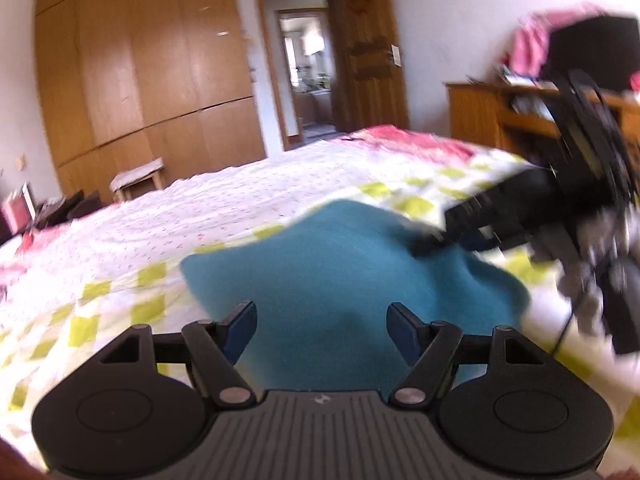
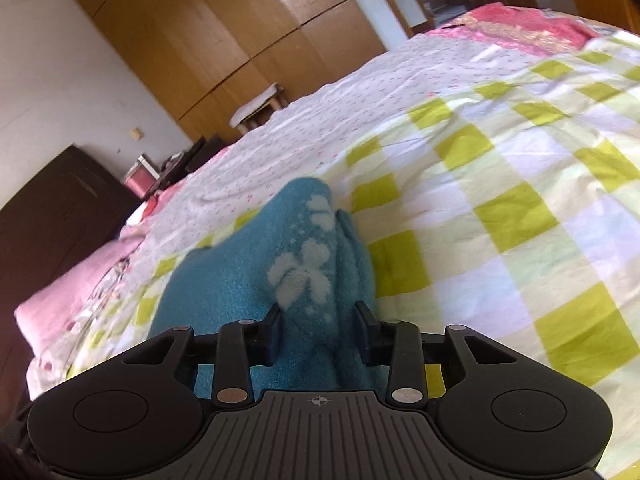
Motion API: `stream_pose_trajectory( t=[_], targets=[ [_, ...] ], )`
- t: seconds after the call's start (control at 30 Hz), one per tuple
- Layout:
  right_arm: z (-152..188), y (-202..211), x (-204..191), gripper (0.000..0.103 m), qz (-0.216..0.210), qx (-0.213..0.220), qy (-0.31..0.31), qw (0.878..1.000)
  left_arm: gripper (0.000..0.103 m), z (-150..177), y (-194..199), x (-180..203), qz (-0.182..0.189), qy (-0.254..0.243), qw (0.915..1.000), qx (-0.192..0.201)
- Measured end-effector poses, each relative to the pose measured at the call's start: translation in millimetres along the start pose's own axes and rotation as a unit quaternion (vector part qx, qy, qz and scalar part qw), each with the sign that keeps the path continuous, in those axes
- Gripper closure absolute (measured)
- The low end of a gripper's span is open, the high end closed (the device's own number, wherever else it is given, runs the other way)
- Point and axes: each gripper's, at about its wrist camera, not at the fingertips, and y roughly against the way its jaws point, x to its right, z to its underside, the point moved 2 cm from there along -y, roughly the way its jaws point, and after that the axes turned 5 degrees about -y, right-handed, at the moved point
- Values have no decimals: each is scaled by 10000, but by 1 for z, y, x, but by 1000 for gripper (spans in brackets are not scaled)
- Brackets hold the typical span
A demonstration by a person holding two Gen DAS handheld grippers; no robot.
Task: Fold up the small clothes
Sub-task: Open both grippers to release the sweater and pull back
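Teal and fuzzy, the small cloth (image 2: 280, 280) lies on the checked bedspread (image 2: 520, 208), one edge raised in a fold between the right gripper (image 2: 318, 320) jaws, which clench it. The left gripper (image 1: 321, 320) hangs released over the cloth, nothing between its pads.

Checked bedspread (image 2: 520, 208) open rightward; right gripper (image 1: 430, 242) crosses teal cloth (image 1: 320, 272).
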Motion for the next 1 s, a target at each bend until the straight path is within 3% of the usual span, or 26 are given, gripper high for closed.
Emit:
stream_pose_trajectory(
  t=[0.17, 0.2, 0.27, 0.4, 0.57, 0.7, 0.77, 0.83, 1.0],
  targets=[
    [5, -7, 4, 61, 90, 12, -27, 10000, 22, 18, -45, -18, 80, 819, 9927, -887],
    [5, -6, 0, 56, 188, 14, 108, 9998, 20, 22, -47, -21, 116, 1019, 9903, -933],
    [6, -2, -10, 37, 464, 137, 602, 9970, 20, 24, -46, -25, 199, 1213, 9878, -957],
    [8, -6, -16, 20, 605, 85, 1039, 9927, 20, 23, -45, -24, 251, 1177, 9885, -913],
    [-1, -19, 10, 20, 30, -389, 195, 9990, 17, 20, -49, -34, 427, 1403, 9854, -861],
    [1, -27, 14, 21, -189, -643, 77, 9977, 10, 24, -59, -37, 584, 1608, 9815, -857],
    [1, -31, 14, 26, -323, -725, -120, 9968, 9, 23, -63, -34, 606, 1637, 9810, -853],
    [3, -30, 11, 43, -485, -807, -280, 9952, 10, 23, -62, -32, 642, 1651, 9804, -857],
    [11, -18, 6, 54, -641, -859, -451, 9932, 19, 28, -46, -42, 818, 1777, 9767, -878]
  ],
)
